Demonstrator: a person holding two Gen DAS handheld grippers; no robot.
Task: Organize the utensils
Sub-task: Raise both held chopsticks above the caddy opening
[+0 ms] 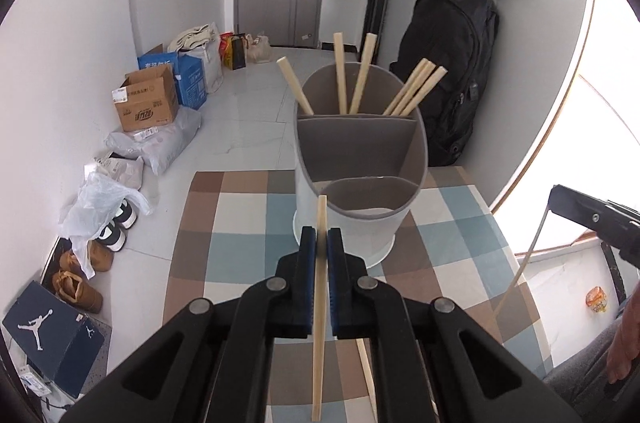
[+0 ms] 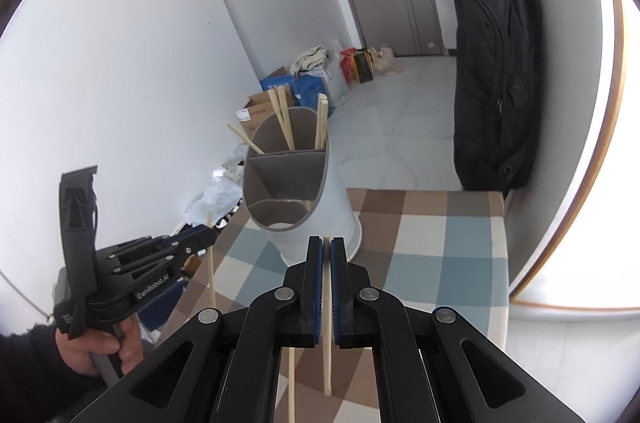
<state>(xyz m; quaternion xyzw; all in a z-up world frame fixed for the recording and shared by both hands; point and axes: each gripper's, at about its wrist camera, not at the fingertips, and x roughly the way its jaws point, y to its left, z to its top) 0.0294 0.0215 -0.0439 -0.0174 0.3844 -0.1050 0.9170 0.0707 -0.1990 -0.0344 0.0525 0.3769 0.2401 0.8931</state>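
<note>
A white utensil holder (image 1: 360, 235) with grey inner compartments stands on the checked tablecloth (image 1: 240, 215). Several wooden chopsticks (image 1: 412, 91) lean in its far compartment; the two nearer compartments look empty. My left gripper (image 1: 321, 233) is shut on one chopstick (image 1: 319, 343), held lengthwise just in front of the holder. My right gripper (image 2: 326, 242) is shut on another chopstick (image 2: 327, 355), a little further back from the holder (image 2: 336, 207). Each gripper shows in the other's view: the left gripper (image 2: 200, 237) and the right gripper (image 1: 592, 215). A loose chopstick (image 1: 365, 359) lies on the cloth.
A black backpack (image 1: 452, 71) hangs against the wall beyond the table's far right corner. Cardboard boxes (image 1: 148, 99), bags and shoes (image 1: 116, 231) line the floor on the left. A person's hand (image 2: 100, 347) grips the left tool's handle. The table's left edge (image 1: 180, 243) drops to the tiled floor.
</note>
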